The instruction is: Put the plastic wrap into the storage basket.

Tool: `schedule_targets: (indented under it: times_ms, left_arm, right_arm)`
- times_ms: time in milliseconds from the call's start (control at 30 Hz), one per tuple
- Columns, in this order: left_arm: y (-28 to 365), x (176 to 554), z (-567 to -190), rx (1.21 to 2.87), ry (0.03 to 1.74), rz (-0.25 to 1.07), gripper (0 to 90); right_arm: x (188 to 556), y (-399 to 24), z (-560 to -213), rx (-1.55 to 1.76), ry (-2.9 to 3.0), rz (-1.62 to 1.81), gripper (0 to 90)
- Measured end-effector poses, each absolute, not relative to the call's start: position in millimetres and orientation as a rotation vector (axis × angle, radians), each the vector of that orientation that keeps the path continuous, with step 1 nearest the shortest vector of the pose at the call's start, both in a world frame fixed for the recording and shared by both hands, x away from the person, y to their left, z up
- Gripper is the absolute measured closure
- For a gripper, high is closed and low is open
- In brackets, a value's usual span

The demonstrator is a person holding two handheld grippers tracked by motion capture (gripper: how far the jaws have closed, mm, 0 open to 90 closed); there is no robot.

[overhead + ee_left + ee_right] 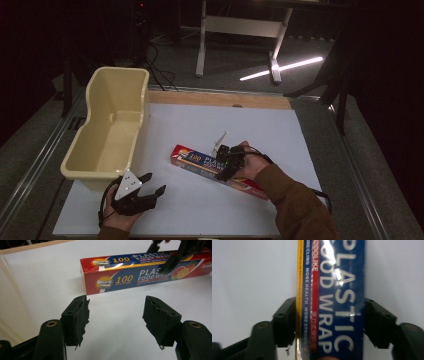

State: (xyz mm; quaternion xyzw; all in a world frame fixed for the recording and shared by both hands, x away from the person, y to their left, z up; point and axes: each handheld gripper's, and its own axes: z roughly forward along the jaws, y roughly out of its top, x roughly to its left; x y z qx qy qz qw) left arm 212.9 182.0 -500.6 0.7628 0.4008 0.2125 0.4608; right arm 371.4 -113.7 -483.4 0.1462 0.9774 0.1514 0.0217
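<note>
Dim room, white table sheet (200,210): the right gripper was settling over a box of plastic food wrap.

Largest on the sheet was a cream plastic bin (107,130) at its left edge, apparently empty. Near the middle lay the food wrap box (200,161), flat and slanting toward the person. The right gripper (226,161) straddled that box across its width, jaws at either long side (342,302); whether the pads already pressed, I could not tell. The left gripper (152,184) rested beside the bin, jaws wide apart on nothing, box ahead of it (140,275). Judged step: grasping. Next would call for a firm squeeze, then a level lift, probably toward the bin.
</note>
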Motion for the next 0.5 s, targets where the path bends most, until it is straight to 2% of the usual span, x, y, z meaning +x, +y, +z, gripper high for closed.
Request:
schedule_targets:
  times_ms: [333,500]
  left_arm:
    - [179.7,214.0,-501.0,1.88,0.979,0.517,36.7]
    - [180.0,213.9,-500.8,1.874,0.981,0.519,36.8]
  right_arm:
    - [381.7,-97.4,-495.4,0.465,3.116,0.31,35.2]
    - [381.8,-87.1,-501.1,0.432,3.11,0.228,38.5]
